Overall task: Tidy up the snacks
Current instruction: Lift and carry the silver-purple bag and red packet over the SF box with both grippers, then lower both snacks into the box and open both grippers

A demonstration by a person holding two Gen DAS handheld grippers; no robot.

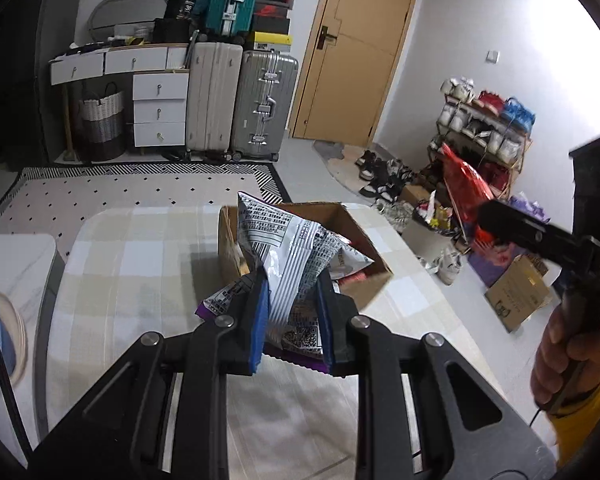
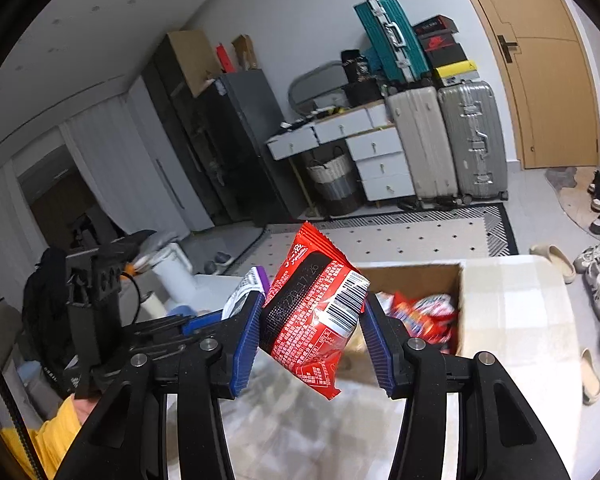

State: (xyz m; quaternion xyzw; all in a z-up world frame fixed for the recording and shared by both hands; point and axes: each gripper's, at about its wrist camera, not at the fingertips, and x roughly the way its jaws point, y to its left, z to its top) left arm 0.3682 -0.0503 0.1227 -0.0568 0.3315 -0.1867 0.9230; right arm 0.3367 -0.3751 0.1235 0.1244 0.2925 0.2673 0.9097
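My left gripper (image 1: 292, 312) is shut on a silver and purple snack bag (image 1: 284, 248), held just in front of the open cardboard box (image 1: 364, 216) on the checked table. My right gripper (image 2: 310, 320) is shut on a red snack packet (image 2: 316, 308) and holds it in the air, left of and in front of the same box (image 2: 416, 270). The box holds several red packets (image 2: 428, 312). The right gripper with the red packet (image 1: 464, 188) also shows in the left wrist view, to the right of the box. The silver bag's edge (image 2: 244, 292) shows in the right wrist view.
The table (image 1: 140, 264) has a beige checked cloth. A patterned rug (image 1: 140, 188) lies beyond it. Suitcases (image 1: 260, 108), a white drawer unit (image 1: 160, 108) and a basket (image 1: 100, 124) line the far wall. Shoes and a shoe rack (image 1: 480, 132) stand on the right.
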